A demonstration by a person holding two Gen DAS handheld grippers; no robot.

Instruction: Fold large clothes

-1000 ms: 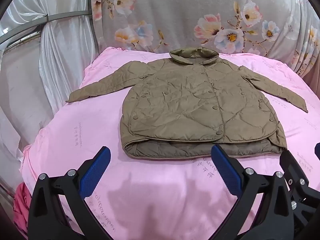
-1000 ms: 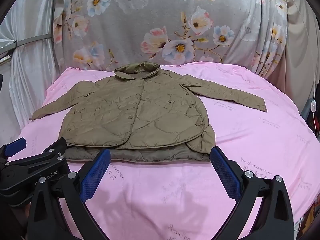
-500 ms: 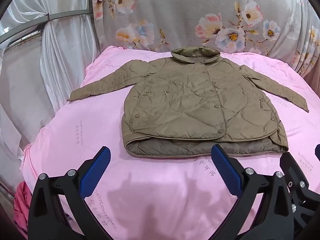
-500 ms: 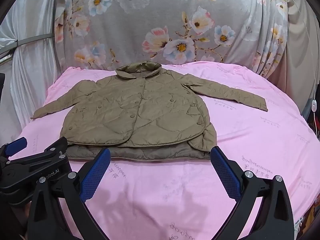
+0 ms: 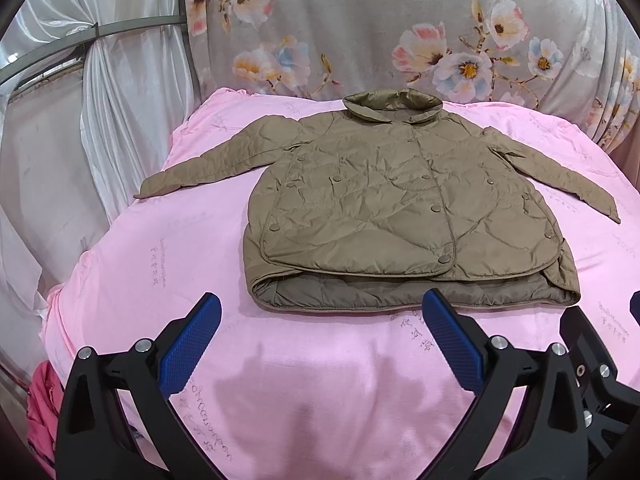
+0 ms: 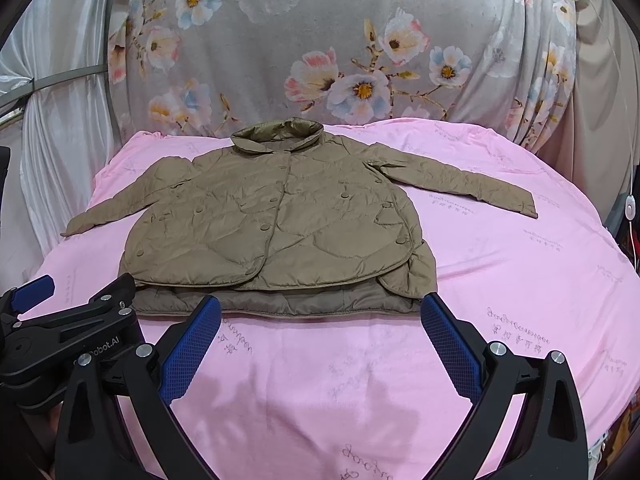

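Observation:
An olive-brown quilted jacket [image 5: 400,208] [image 6: 276,224] lies flat and buttoned on the pink bedspread [image 5: 312,368] [image 6: 500,280], collar at the far side, both sleeves spread outward. Its hem faces me. My left gripper [image 5: 320,308] hovers open just short of the hem, blue pads apart, nothing between them. My right gripper [image 6: 320,310] is also open and empty, its pads level with the hem's right half. The left gripper's black body [image 6: 68,332] shows at the lower left of the right wrist view.
A grey floral curtain [image 6: 320,48] hangs behind the bed. White drapes [image 5: 100,120] with a metal rail stand at the left. A pink-red cloth heap [image 5: 40,408] lies low beside the bed's left edge. A white cable with a switch [image 6: 630,208] hangs at the right.
Both views have drifted slightly: the jacket sits a little lower and closer to the fingers than a second ago. Both grippers stay open.

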